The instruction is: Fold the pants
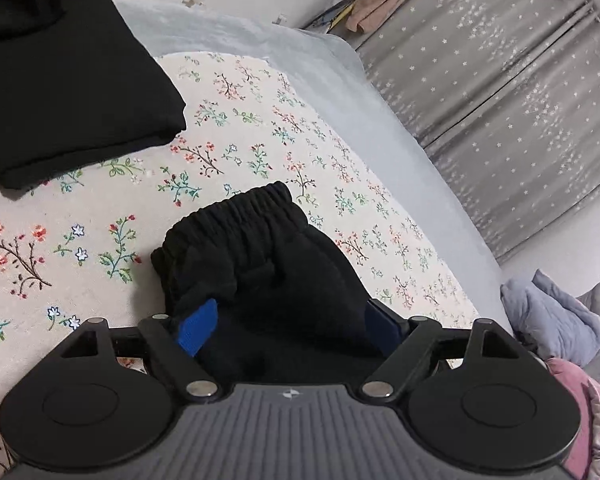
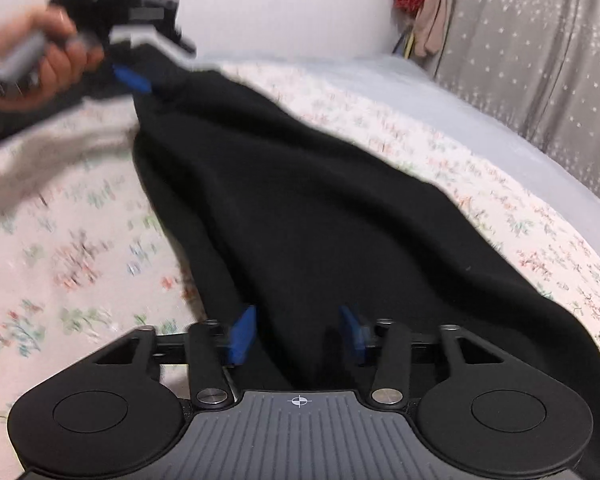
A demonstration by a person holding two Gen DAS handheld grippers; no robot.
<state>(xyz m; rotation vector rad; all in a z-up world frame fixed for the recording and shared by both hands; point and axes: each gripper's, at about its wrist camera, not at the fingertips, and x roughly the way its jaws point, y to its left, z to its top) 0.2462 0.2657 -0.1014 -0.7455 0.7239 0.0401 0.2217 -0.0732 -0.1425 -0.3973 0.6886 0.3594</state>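
1. The black pants (image 2: 300, 208) are seen lying on a bed covered by a floral sheet (image 1: 260, 128); in the right wrist view the cloth is stretched from near the camera up toward the far left.
2. In the left wrist view the gathered elastic waistband (image 1: 236, 216) is seen bunched just ahead of the left hand-held gripper (image 1: 292, 328).
3. The blue fingers (image 1: 198, 326) of the left hand-held gripper are spread wide, with black cloth lying between them; no pinch by the pads is shown, so it is read as released.
4. The right hand-held gripper (image 2: 298, 332) is held over the near end of the pants, with its blue fingers (image 2: 242, 334) set on either side of a fold of cloth; whether the pads are pressed on it cannot be told, as the picture is blurred.
5. In the right wrist view a hand (image 2: 36, 64) is seen at the upper left, wrapped around the handle of the left hand-held gripper.
6. A folded black garment (image 1: 68, 80) is laid on the sheet, well apart from the pants.
7. A grey curtain with white stars (image 1: 520, 100) is hung beyond the bed.
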